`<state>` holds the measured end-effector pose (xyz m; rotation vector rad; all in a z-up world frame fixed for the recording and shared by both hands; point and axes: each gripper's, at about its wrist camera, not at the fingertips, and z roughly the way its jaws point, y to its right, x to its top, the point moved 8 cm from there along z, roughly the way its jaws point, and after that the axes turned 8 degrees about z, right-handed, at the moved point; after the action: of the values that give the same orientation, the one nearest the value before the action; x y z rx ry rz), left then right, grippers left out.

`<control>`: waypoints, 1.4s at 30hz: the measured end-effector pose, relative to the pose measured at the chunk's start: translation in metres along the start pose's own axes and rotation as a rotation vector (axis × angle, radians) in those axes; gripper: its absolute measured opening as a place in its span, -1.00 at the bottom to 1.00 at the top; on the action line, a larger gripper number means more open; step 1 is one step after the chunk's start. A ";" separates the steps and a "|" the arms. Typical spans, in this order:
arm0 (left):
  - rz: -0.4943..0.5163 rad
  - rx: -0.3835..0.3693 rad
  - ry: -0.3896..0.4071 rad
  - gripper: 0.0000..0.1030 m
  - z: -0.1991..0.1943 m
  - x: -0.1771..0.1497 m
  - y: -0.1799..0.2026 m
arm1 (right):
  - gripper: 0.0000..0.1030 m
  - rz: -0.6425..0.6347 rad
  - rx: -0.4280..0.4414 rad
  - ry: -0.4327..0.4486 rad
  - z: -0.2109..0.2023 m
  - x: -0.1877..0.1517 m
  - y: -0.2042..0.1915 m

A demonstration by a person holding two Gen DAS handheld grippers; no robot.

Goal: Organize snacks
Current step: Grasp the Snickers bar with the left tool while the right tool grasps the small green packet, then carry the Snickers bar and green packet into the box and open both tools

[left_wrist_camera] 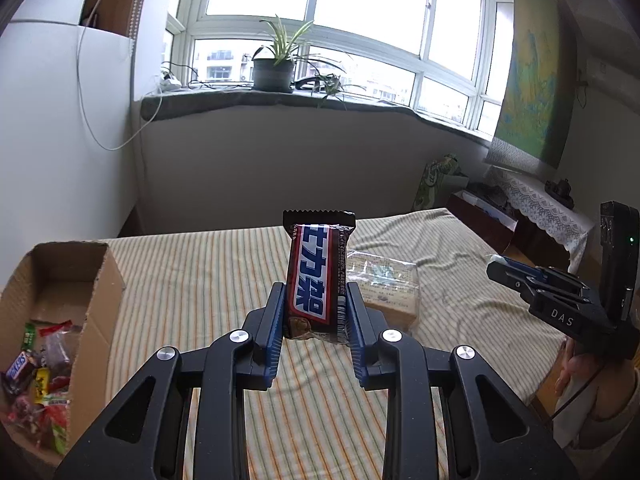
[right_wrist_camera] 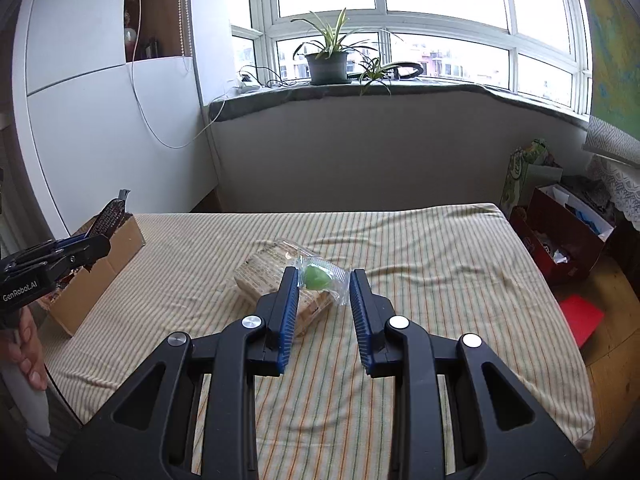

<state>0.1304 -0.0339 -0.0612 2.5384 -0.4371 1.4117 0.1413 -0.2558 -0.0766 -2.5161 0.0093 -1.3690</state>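
Jaws on one chocolate bar, one green sweet

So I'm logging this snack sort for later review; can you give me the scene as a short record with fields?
left tool: shut on chocolate bar, upright
right tool: shut on clear packet with green sweet
cardboard box: beside the left tool, holds mixed wrapped snacks
wrapped cracker pack: lying on striped cloth

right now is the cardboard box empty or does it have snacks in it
Not empty. The cardboard box is open at the top, and wrapped snacks lie piled on its floor, well below the rim.
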 end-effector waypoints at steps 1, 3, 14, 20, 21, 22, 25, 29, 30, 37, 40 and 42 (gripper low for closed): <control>0.000 0.002 0.012 -0.48 -0.006 0.001 0.000 | -0.47 -0.009 0.001 0.006 -0.003 0.002 -0.006; -0.006 0.005 0.030 -0.48 -0.018 0.002 -0.004 | -0.47 -0.027 0.005 0.012 -0.011 0.004 -0.017; -0.109 0.075 0.085 -0.48 -0.064 -0.022 -0.056 | -0.47 -0.146 0.090 -0.019 -0.008 -0.006 -0.108; -0.187 0.157 0.089 -0.48 -0.086 -0.048 -0.111 | -0.47 -0.248 0.193 -0.075 0.013 -0.025 -0.190; -0.203 0.174 0.088 -0.48 -0.089 -0.053 -0.121 | -0.47 -0.267 0.214 -0.086 0.017 -0.030 -0.207; -0.217 0.191 0.087 -0.48 -0.093 -0.059 -0.130 | -0.47 -0.286 0.237 -0.097 0.022 -0.035 -0.223; -0.247 0.252 0.078 -0.48 -0.106 -0.076 -0.157 | -0.47 -0.338 0.313 -0.127 0.031 -0.051 -0.273; -0.273 0.333 0.058 -0.48 -0.119 -0.097 -0.183 | -0.47 -0.410 0.414 -0.163 0.034 -0.077 -0.333; -0.286 0.341 0.053 -0.48 -0.120 -0.102 -0.188 | -0.47 -0.423 0.431 -0.170 0.035 -0.081 -0.344; -0.316 0.367 0.040 -0.48 -0.126 -0.114 -0.202 | -0.47 -0.466 0.476 -0.187 0.041 -0.090 -0.379; -0.312 0.365 0.039 -0.48 -0.122 -0.111 -0.207 | -0.47 -0.473 0.479 -0.182 0.048 -0.084 -0.386; -0.317 0.362 0.039 -0.48 -0.118 -0.110 -0.210 | -0.47 -0.473 0.483 -0.180 0.054 -0.080 -0.391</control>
<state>0.0565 0.2175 -0.1001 2.6846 0.2443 1.5212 0.0931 0.1435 -0.0750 -2.2797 -0.8900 -1.1048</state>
